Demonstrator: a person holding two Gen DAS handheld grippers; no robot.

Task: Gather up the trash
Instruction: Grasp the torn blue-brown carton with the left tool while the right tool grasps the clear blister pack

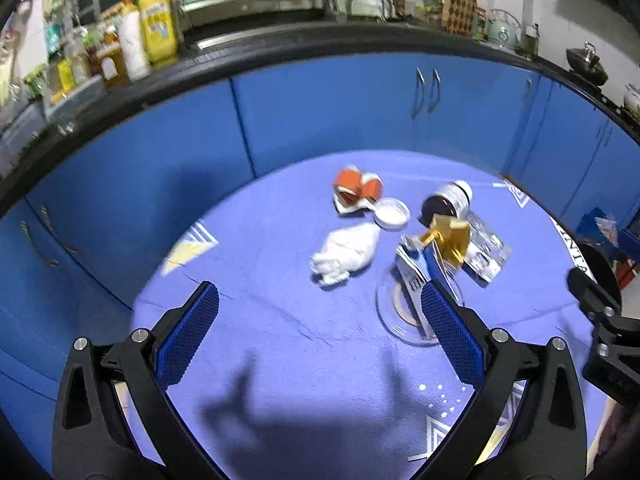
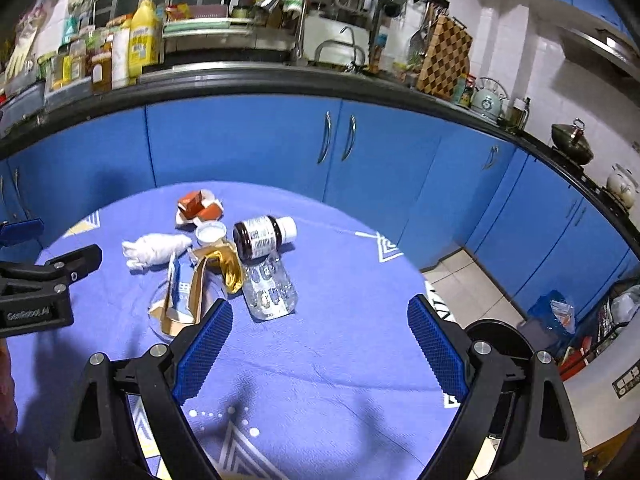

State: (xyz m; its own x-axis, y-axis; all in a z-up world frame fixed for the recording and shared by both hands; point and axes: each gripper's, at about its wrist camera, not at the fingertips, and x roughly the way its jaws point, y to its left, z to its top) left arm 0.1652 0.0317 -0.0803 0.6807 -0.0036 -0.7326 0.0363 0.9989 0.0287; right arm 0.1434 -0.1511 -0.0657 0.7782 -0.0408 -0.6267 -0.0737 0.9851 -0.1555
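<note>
On the blue cloth [image 2: 340, 360] | trash: crumpled white tissue [image 2: 154, 249], brown bottle [image 2: 258, 237] lying, torn wrappers | my left claw [image 1: 320, 312] and right claw [image 2: 320, 328] released, empty.

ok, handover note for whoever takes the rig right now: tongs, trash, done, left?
Left tongs: open, empty, above the blue tablecloth, short of the pile.
Right tongs: open, empty, also short of the pile.
Trash all in one cluster on the cloth: white crumpled tissue, orange carton, small white lid, dark pill bottle on its side, gold wrapper, clear blister pack, torn blue-white packaging lying on a clear dish.
Done: nothing picked up.
Left: every piece. No bin identifiable in these views.
</note>
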